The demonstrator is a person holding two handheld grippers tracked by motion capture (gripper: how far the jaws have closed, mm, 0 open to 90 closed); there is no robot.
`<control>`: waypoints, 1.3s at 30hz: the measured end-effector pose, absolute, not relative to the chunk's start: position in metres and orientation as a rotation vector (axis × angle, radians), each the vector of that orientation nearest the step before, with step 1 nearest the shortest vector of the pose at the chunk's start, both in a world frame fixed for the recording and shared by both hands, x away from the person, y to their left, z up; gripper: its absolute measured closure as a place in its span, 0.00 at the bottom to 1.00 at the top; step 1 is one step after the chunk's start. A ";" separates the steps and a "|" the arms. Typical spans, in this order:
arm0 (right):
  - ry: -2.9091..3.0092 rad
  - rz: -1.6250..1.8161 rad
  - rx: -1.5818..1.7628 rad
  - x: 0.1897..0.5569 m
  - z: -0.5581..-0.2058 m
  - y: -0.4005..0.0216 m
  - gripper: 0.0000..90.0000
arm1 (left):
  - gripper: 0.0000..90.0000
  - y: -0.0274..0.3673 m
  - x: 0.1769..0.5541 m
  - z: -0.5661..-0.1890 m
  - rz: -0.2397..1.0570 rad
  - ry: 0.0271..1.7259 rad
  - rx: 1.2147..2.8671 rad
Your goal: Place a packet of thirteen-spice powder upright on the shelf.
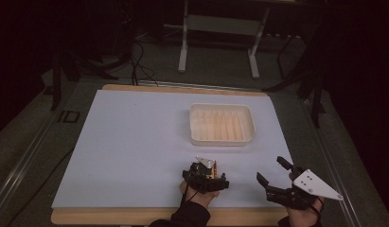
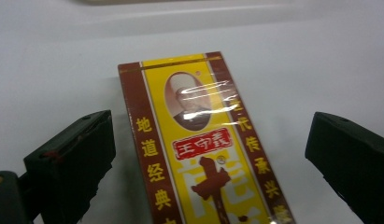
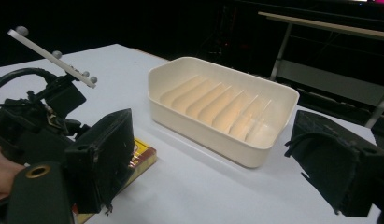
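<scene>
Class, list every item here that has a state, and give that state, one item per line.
Yellow-and-brown box: lying flat on the table, between the left gripper's jaws, not gripped.
Cream tray: upright, empty.
Left gripper: open, astride the box.
Right gripper: open, holding nothing.

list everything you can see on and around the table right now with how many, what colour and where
Box: one, yellow and dark red with printed characters and a portrait, flat on the table's near middle, between the left gripper's open jaws.
Tray: one, cream, ribbed inside, nothing in it, right of centre toward the far edge.
Table: one, pale cover over a wooden top.
Frame: one, white metal legs, on the floor beyond the table.
Cables: several, black, on the floor at the far left.
Left gripper: one, black, over the box, jaws apart.
Right gripper: one, black with a grey plate, near right edge, jaws apart, holding nothing.
</scene>
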State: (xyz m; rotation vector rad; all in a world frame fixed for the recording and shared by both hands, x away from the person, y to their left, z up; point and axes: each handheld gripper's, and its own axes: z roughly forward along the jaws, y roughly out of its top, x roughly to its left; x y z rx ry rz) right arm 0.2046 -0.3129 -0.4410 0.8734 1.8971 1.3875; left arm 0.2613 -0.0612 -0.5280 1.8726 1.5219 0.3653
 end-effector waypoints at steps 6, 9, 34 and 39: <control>1.898 1.385 0.874 0.205 -0.441 -0.313 0.16 | 0.05 -0.059 0.265 -0.533 0.358 1.547 1.890; 1.898 1.384 0.875 0.205 -0.441 -0.313 0.16 | 0.05 -0.060 0.265 -0.535 0.356 1.542 1.908; 1.901 1.365 0.876 0.205 -0.442 -0.313 0.16 | 0.36 -0.072 0.258 -0.533 0.473 1.357 2.053; 1.901 1.363 0.876 0.205 -0.442 -0.313 0.16 | 0.36 -0.065 0.260 -0.525 0.464 1.306 2.061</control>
